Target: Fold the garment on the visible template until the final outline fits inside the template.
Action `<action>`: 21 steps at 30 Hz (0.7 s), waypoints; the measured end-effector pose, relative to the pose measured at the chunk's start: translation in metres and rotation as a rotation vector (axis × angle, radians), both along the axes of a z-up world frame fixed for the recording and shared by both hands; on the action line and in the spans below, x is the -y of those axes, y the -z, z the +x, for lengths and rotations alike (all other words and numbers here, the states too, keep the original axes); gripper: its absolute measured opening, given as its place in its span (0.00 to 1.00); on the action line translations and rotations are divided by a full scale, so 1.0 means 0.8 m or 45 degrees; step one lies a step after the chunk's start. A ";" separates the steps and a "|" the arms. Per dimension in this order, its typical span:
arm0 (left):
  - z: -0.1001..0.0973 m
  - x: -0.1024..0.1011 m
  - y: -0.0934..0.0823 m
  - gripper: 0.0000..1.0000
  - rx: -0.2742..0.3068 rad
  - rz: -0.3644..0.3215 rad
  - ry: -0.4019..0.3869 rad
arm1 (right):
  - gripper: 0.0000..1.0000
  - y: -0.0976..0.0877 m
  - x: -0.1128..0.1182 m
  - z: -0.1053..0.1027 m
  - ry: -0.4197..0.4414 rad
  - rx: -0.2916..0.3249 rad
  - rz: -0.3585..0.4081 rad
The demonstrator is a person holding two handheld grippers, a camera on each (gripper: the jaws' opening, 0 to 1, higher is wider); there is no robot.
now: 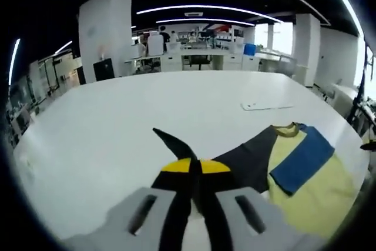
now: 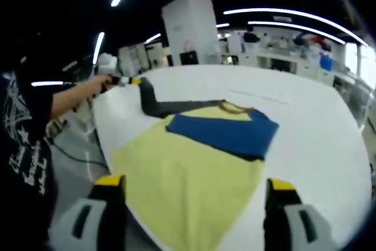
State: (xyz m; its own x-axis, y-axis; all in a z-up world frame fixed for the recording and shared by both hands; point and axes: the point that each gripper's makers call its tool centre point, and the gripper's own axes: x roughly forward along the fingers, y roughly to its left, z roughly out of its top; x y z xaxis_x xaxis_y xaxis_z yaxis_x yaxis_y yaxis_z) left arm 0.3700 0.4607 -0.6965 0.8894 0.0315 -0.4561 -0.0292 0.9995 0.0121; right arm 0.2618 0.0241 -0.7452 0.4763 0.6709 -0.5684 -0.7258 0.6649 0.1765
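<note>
The white surface (image 1: 147,121) was the biggest thing before you, running from your hands out toward the far desks at twelve o'clock, and in the right gripper view the same surface (image 2: 317,127) curved away toward four o'clock. On it lay the garment (image 2: 188,186), a wide yellow sheet of cloth with a dark part and a blue part; in the left gripper view the garment (image 1: 323,195) sat at four o'clock, its yellow area reaching the near edge of the surface. The dark panel (image 1: 249,160) ran from the collar back toward your left claw, and in the right gripper view that dark panel (image 2: 176,107) stretched as a narrow band toward ten o'clock. The blue panel (image 2: 226,130) lay folded on top of the yellow, near the collar; in the left gripper view the blue panel (image 1: 302,160) slanted across the yellow at three o'clock. Your left claw (image 1: 195,171) was pressed together, pinching a fold of the dark panel that stood up in a point above its yellow-tipped jaws; in the right gripper view the left claw (image 2: 136,81) showed at ten o'clock in your hand (image 2: 100,84), gripping the end of that dark band. Your right claw (image 2: 195,189) was spread wide, hanging above the yellow cloth with nothing between its jaws. A thin white strip (image 1: 267,106) lay flat at two o'clock, well apart from the garment.
</note>
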 end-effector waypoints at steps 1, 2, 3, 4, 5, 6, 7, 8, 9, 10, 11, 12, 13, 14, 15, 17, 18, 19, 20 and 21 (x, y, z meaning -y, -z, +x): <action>0.001 0.004 -0.003 0.00 0.006 -0.002 0.009 | 0.99 0.000 0.001 -0.001 0.001 -0.003 0.001; 0.002 0.010 -0.007 0.00 0.012 -0.007 0.020 | 0.99 0.000 0.001 -0.002 0.001 -0.005 0.000; 0.005 0.009 -0.009 0.00 0.021 -0.019 0.018 | 0.99 0.000 0.002 -0.003 0.002 -0.007 -0.003; 0.007 0.012 -0.014 0.00 0.041 -0.038 0.025 | 0.99 0.000 0.003 -0.004 0.003 -0.008 -0.006; 0.012 0.011 -0.016 0.00 0.051 -0.044 0.034 | 0.99 0.000 0.005 -0.005 0.006 -0.007 -0.010; 0.015 0.012 -0.018 0.00 0.059 -0.045 0.042 | 0.99 0.000 0.006 -0.006 0.008 -0.007 -0.011; 0.019 0.012 -0.020 0.00 0.060 -0.048 0.050 | 0.99 0.000 0.008 -0.007 0.010 -0.008 -0.013; 0.023 0.013 -0.022 0.00 0.062 -0.046 0.063 | 0.99 0.000 0.010 -0.008 0.013 -0.008 -0.016; 0.024 0.012 -0.027 0.00 0.064 -0.043 0.066 | 0.99 0.000 0.012 -0.008 0.014 -0.008 -0.019; 0.026 0.013 -0.029 0.00 0.066 -0.042 0.073 | 0.99 0.000 0.013 -0.009 0.016 -0.007 -0.022; 0.028 0.016 -0.031 0.00 0.068 -0.040 0.085 | 0.99 0.000 0.014 -0.009 0.016 -0.007 -0.023; 0.030 0.017 -0.032 0.00 0.069 -0.040 0.091 | 0.99 0.000 0.015 -0.011 0.019 -0.008 -0.024; 0.033 0.024 -0.035 0.00 0.073 -0.042 0.102 | 0.99 0.000 0.015 -0.011 0.019 -0.008 -0.024; 0.035 0.028 -0.036 0.00 0.077 -0.042 0.109 | 0.99 0.000 0.016 -0.011 0.020 -0.008 -0.024; 0.036 0.034 -0.040 0.00 0.081 -0.040 0.116 | 0.99 0.001 0.016 -0.012 0.021 -0.008 -0.024; 0.038 0.051 -0.043 0.00 0.085 -0.039 0.136 | 0.99 0.001 0.017 -0.012 0.020 -0.009 -0.023; 0.040 0.058 -0.045 0.00 0.086 -0.037 0.148 | 0.99 0.002 0.017 -0.013 0.018 -0.011 -0.022; 0.035 0.071 -0.047 0.00 0.086 -0.035 0.156 | 0.99 0.002 0.016 -0.014 0.017 -0.012 -0.022; 0.036 0.080 -0.048 0.00 0.088 -0.036 0.168 | 0.99 0.002 0.016 -0.015 0.015 -0.013 -0.023; 0.035 0.082 -0.049 0.00 0.091 -0.036 0.176 | 0.99 0.002 0.015 -0.016 0.014 -0.012 -0.023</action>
